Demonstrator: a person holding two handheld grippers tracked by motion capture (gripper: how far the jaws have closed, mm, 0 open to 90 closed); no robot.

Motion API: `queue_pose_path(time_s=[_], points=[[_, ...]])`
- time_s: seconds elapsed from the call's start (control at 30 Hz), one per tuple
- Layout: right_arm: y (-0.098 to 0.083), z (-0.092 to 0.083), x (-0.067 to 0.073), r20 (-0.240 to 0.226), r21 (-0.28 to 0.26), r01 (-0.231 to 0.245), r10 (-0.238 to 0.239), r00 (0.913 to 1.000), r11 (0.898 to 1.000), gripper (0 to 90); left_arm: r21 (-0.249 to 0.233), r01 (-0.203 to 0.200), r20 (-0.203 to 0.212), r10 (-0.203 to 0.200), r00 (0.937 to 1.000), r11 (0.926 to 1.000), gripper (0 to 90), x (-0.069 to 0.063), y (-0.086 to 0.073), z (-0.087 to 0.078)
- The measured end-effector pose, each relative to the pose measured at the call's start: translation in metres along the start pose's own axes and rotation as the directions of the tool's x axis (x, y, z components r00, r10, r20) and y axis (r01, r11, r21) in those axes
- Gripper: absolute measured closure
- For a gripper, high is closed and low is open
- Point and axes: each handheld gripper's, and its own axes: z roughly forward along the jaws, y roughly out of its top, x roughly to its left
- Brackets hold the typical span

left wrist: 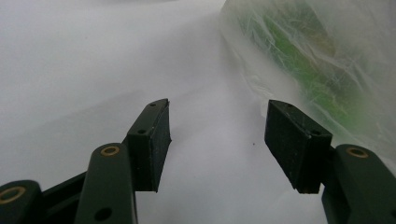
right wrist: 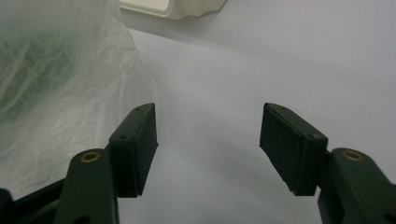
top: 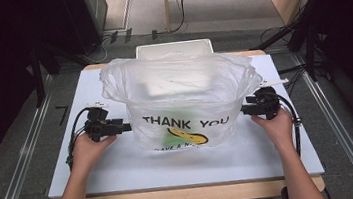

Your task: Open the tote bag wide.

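Note:
A clear plastic bag (top: pixel 184 96) printed "THANK YOU" stands open in the middle of the white table (top: pixel 121 166), with something green inside it (left wrist: pixel 308 70). My left gripper (top: pixel 126 127) is at the bag's left side, open, with nothing between its jaws (left wrist: pixel 217 140); the bag (left wrist: pixel 327 56) lies just to its right. My right gripper (top: pixel 244 110) is at the bag's right side, open and empty (right wrist: pixel 208 144); the bag's crinkled film (right wrist: pixel 60 84) is to its left.
A white bin (top: pixel 174 49) stands behind the bag at the table's far edge; its cream rim (right wrist: pixel 173 7) shows in the right gripper view. Metal rails run along the floor on both sides. Dark stands and cables surround the table.

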Motion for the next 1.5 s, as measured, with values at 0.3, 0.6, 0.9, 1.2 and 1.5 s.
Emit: queue_pose_path(time_s=[0.3,0.6,0.9,1.2,1.5], points=[[0.002,0.000,0.002,-0.032,-0.011,-0.004,0.004,0.9995,1.000,38.5,-0.009,0.013,0.008,-0.013,0.9999,0.9999,41.2,0.001,-0.001,0.000],[0.002,0.002,0.004,-0.030,0.009,0.007,-0.007,0.9995,1.000,38.5,-0.001,0.019,0.015,-0.019,0.9997,0.9998,40.8,0.002,-0.001,0.002],[0.002,0.003,0.005,-0.033,0.009,0.006,-0.006,0.9994,1.000,38.6,0.008,0.014,0.008,-0.014,0.9999,0.9999,40.5,0.002,-0.001,0.005],[0.005,-0.008,0.003,-0.031,0.005,-0.001,0.001,0.9995,1.000,40.6,0.006,0.023,0.034,-0.023,0.9991,0.9997,42.7,-0.001,0.010,-0.004],[0.034,-0.029,0.004,-0.061,-0.014,0.039,-0.040,0.9974,0.999,43.4,0.026,-0.073,0.031,0.072,0.9969,0.9970,48.2,-0.008,0.042,-0.016]])
